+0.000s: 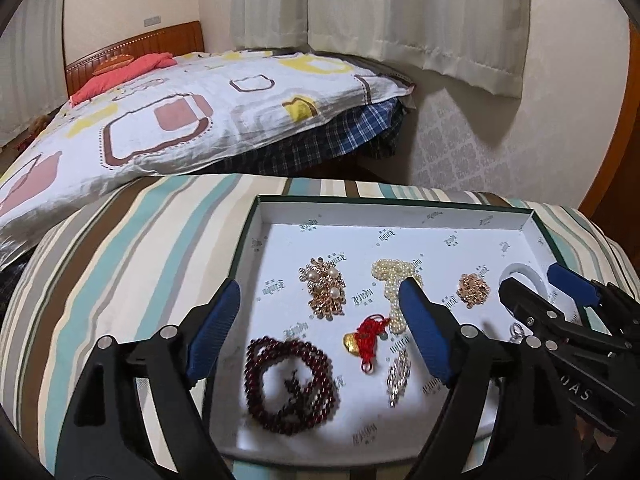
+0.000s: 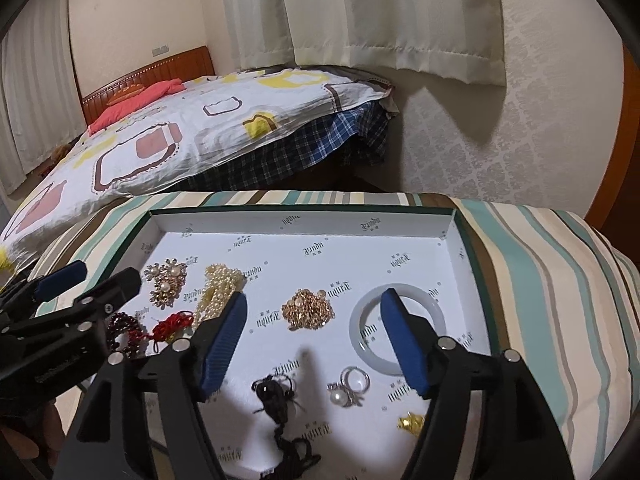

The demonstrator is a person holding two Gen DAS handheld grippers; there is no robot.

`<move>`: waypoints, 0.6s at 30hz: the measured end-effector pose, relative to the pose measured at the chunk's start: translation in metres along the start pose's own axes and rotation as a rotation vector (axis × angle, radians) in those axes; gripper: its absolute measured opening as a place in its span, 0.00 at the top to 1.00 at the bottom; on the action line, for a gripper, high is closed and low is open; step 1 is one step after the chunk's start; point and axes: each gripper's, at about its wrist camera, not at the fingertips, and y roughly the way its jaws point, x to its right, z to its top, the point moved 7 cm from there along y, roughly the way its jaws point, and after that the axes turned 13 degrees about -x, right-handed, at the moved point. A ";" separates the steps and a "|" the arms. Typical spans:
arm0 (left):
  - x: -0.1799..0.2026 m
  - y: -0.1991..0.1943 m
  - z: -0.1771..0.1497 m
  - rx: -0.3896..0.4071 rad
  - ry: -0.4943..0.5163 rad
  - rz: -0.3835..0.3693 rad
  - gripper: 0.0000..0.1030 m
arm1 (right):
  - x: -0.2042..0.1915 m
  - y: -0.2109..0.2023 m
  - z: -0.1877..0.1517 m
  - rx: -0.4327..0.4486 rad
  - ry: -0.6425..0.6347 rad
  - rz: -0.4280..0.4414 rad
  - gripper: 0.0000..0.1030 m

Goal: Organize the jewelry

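step: between picks, judged | left gripper (image 1: 320,312) spread, empty, over dark-red bead strand (image 1: 290,384) | right gripper (image 2: 314,328) spread, empty; jade bangle (image 2: 362,318) at 3 o'clock | jewelry lies loose in shallow box (image 2: 304,222) | next: choose one piece, lower, pinch

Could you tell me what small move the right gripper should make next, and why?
Probably lower the right gripper onto the black tassel piece. Its jaws stand open with nothing between them, and that piece lies loose just below and between the fingers in the tray, clear of the pearl ring.
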 end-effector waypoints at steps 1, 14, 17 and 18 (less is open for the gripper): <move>-0.001 -0.006 -0.002 0.007 -0.003 0.002 0.20 | 0.001 -0.004 -0.002 0.004 0.003 -0.003 0.30; -0.011 -0.097 -0.048 0.103 -0.042 -0.014 0.11 | 0.001 -0.077 -0.044 0.060 0.041 -0.025 0.23; -0.011 -0.118 -0.062 0.124 -0.045 -0.021 0.09 | 0.000 -0.096 -0.059 0.071 0.045 -0.026 0.22; -0.011 -0.123 -0.066 0.126 -0.043 -0.023 0.09 | -0.001 -0.103 -0.064 0.074 0.042 -0.031 0.21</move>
